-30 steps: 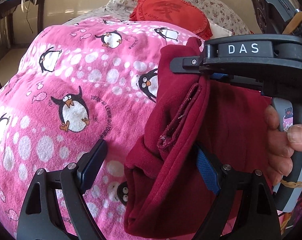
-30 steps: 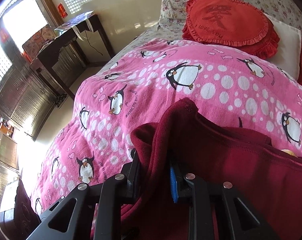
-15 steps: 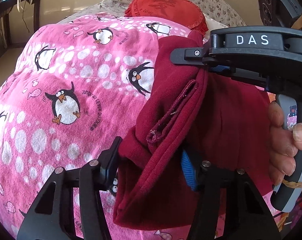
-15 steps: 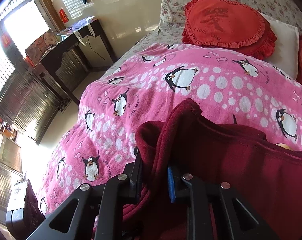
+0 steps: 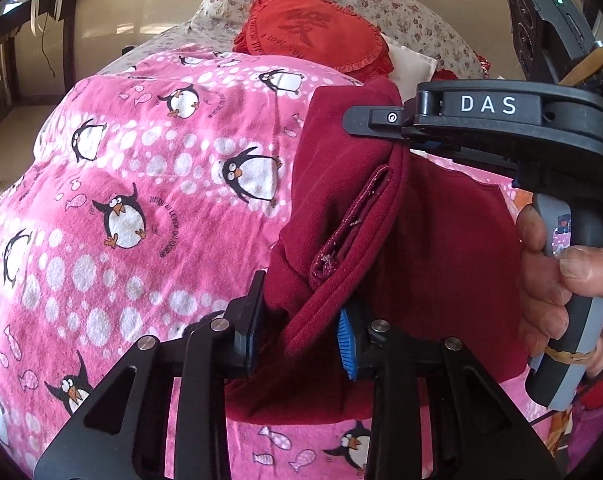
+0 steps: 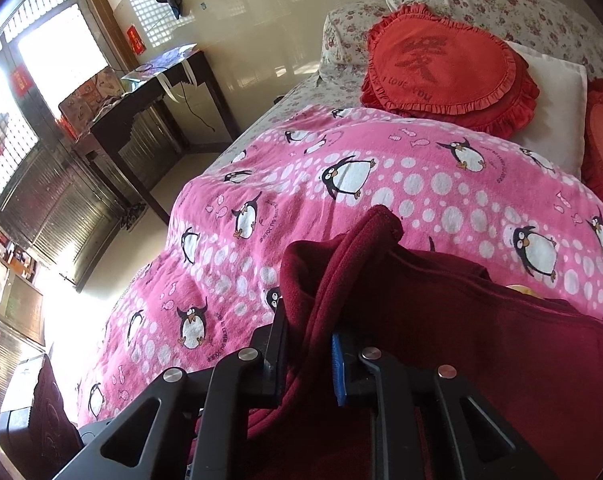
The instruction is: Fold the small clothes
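Garment [image 5: 401, 240] clenched by left tool [image 5: 301, 332], just closed, and right tool [image 6: 309, 356]; edges best kept level when lifted.

Dark red garment [image 5: 441, 232] lifted off pink penguin blanket [image 5: 141, 184], bunched fold pinched between left gripper [image 5: 301, 332] pads, jaws just closed onto it. Upper edge clamped by right gripper [image 5: 385, 120], a hand [image 5: 561, 280] on its handle. Red heart cushion [image 5: 313, 32] at bed's far end.

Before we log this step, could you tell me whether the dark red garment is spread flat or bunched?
Bunched: the dark red garment hangs doubled between both grippers, lifted off the pink blanket.
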Tool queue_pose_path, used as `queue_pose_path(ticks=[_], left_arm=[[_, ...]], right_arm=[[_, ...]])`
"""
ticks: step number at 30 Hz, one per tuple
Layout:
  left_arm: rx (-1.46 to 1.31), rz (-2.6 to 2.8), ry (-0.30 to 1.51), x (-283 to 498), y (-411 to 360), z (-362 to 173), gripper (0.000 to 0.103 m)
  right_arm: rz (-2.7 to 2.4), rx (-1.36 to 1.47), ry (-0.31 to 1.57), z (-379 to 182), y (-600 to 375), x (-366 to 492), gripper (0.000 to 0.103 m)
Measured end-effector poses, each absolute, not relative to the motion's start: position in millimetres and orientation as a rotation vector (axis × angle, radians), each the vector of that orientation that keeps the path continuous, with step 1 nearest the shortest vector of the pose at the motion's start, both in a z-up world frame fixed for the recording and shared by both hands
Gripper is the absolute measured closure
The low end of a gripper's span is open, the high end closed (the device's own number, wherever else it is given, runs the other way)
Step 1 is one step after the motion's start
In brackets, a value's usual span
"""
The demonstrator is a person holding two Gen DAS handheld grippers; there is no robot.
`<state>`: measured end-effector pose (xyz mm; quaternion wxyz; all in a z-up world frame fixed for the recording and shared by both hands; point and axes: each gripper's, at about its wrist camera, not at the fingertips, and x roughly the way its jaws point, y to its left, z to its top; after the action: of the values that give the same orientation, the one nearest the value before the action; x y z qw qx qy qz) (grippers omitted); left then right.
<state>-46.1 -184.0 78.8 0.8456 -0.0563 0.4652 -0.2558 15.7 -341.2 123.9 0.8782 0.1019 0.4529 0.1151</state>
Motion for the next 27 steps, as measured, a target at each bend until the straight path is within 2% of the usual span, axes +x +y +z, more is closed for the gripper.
queue_pose_path(ticks=[6,13,21,27], left_arm=[[-0.106,-0.63,0.953,-65,-212,111,0.074],[-0.031,-0.757,0.925,-101,-279,135,0.074],[0.061,-0.864,0.933,-135,-350,135,0.074],[0.137,-0.873,0.954,-149,-397,114,0.074]], right_arm=[[0.232,0.207,0.896,148,-376,-6,0.088],[0.17,0.248,0.845,169,-441,-47,0.089],[0.064,0.315,0.812,165,-518,-98,0.089],[-0.026,0.367,0.822,141,-560,-117,0.089]])
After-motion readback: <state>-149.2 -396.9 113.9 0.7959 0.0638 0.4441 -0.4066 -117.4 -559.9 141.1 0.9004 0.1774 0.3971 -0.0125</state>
